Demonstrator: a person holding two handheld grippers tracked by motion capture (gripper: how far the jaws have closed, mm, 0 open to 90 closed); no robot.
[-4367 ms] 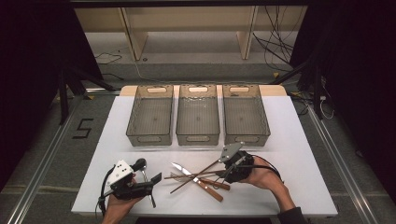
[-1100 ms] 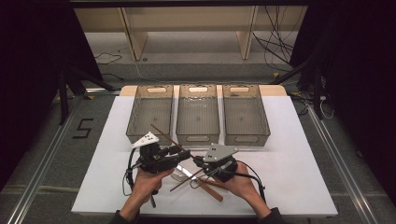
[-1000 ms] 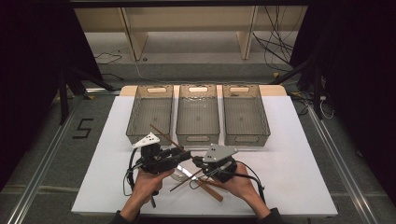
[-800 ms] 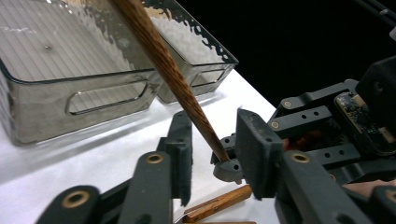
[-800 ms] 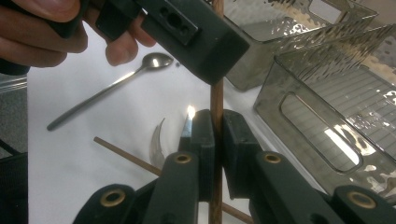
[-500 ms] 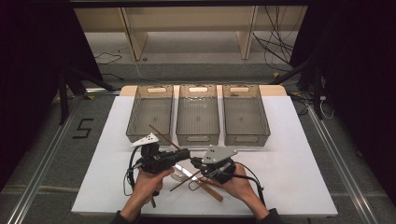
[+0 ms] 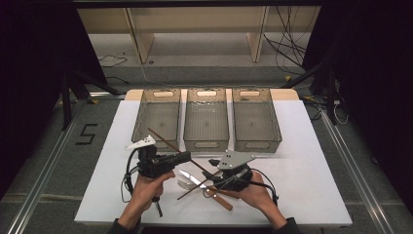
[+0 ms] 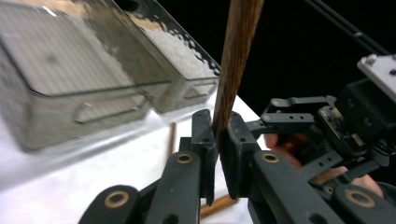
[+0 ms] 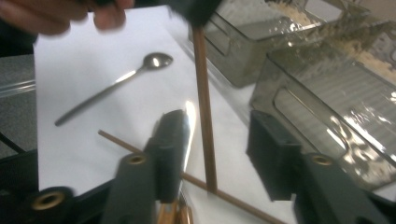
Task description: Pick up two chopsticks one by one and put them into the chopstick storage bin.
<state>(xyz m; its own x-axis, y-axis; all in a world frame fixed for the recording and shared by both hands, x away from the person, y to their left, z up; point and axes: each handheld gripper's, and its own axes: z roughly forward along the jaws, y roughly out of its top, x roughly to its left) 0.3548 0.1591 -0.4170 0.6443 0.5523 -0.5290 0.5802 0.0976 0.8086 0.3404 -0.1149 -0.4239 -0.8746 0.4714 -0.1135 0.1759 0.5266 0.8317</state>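
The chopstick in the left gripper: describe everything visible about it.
The thin dark-brown wooden chopstick is a straight, plain stick with visible grain. The left gripper, whose jaws have just been closing, clamps it near one end. Its free end slants up over the front edge of the left smoky clear plastic bin. The right gripper, jaws just opening, straddles its other end without pressing it.

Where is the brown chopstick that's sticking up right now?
In the high view the chopstick is clamped in the left gripper, left of centre on the table. It slants up toward the leftmost bin.
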